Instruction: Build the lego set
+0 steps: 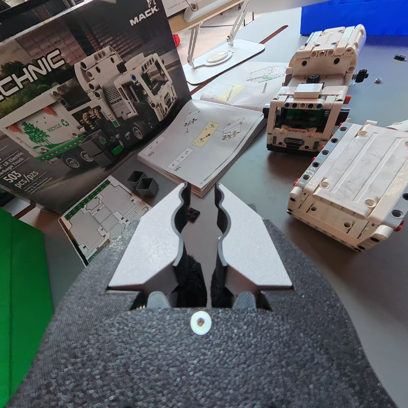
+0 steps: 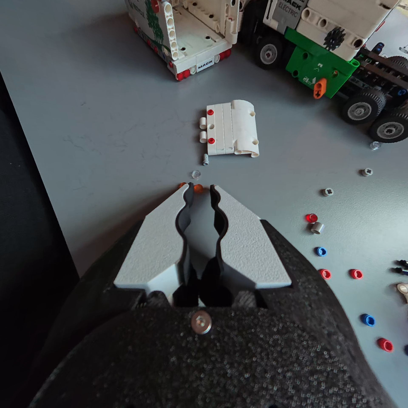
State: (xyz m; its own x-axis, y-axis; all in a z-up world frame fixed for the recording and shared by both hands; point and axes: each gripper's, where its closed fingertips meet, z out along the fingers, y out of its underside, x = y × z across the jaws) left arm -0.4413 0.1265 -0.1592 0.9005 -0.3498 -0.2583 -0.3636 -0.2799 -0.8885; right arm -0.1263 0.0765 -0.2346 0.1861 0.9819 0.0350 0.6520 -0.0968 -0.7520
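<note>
In the left wrist view, my left gripper [image 1: 202, 187] is open and empty above the table, over a small black plate [image 1: 193, 214]. The white truck cab and chassis [image 1: 305, 117] stands to the right, with a white container body [image 1: 353, 189] lying beside it. The open instruction booklet [image 1: 203, 141] lies just ahead. In the right wrist view, my right gripper [image 2: 201, 187] is open and empty, its tips at an orange round stud [image 2: 198, 189]; a second orange stud [image 2: 182, 185] peeks beside the left finger. A white panel assembly with red pins [image 2: 231, 129] lies ahead.
The set box [image 1: 72, 106] stands at the left, with a sticker sheet [image 1: 101, 218] and two grey bins [image 1: 143, 184] before it. A clear stud [image 2: 196, 174], a grey pin [image 2: 205, 159], and loose red, blue and grey pieces [image 2: 324, 273] lie at the right. The truck [image 2: 331, 50] and container [image 2: 187, 37] stand behind.
</note>
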